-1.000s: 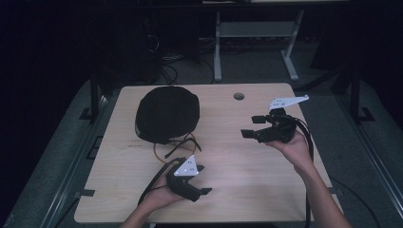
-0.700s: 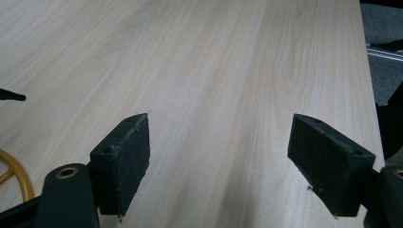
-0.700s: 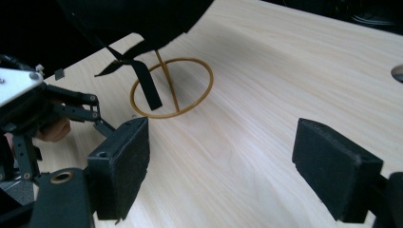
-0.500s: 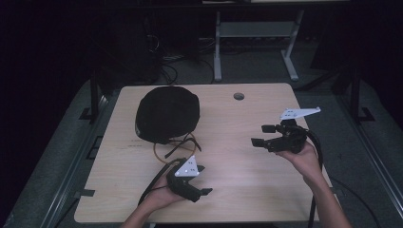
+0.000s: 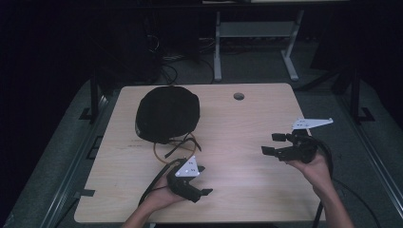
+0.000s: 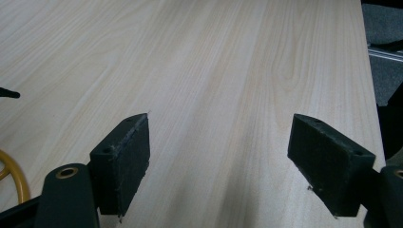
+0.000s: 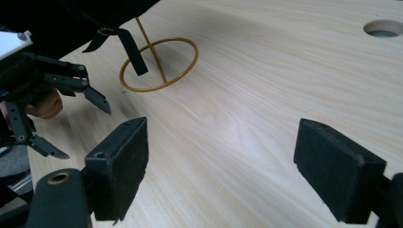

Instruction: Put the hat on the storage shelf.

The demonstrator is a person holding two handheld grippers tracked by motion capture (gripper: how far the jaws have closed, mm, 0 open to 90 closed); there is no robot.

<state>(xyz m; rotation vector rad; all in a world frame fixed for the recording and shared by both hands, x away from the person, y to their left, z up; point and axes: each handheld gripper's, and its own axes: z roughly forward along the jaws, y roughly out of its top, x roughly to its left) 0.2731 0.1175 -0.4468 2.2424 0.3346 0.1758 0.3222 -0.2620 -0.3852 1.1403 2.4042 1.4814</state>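
The black cap (image 5: 166,114) was located on the left half of the bench (image 5: 247,118), towards its far edge, well apart from both grippers. A rounded dome of matte black fabric was presented to the high view. It was judged to be light, soft and easily deformed; the crown would be expected to collapse under a pinch, so the edge nearest the person or the strap was considered the better place to take hold. A dark strap (image 7: 131,51) trailed from that near edge onto the bench. A thin yellow loop (image 7: 159,64) lay beneath the strap, flat on the surface and near-circular; it was judged to be springy and slight, and whether it was attached to the cap could not be determined.

The left gripper (image 5: 198,180) was held low over the near part of the bench, just in front of the loop, and pointed to the right. Its jaws were spread wide with nothing between them, and bare wood grain was visible in the gap. The pads (image 6: 124,159) were blocky, matte and slightly roughened.

The bench top was pale laminate with fine straight grain, smooth and probably slippery under fabric. A round cable hole (image 5: 239,96) was cut near the far edge.

The right gripper (image 5: 272,144) was held above the right side, aimed leftwards, its jaws likewise spread and empty.
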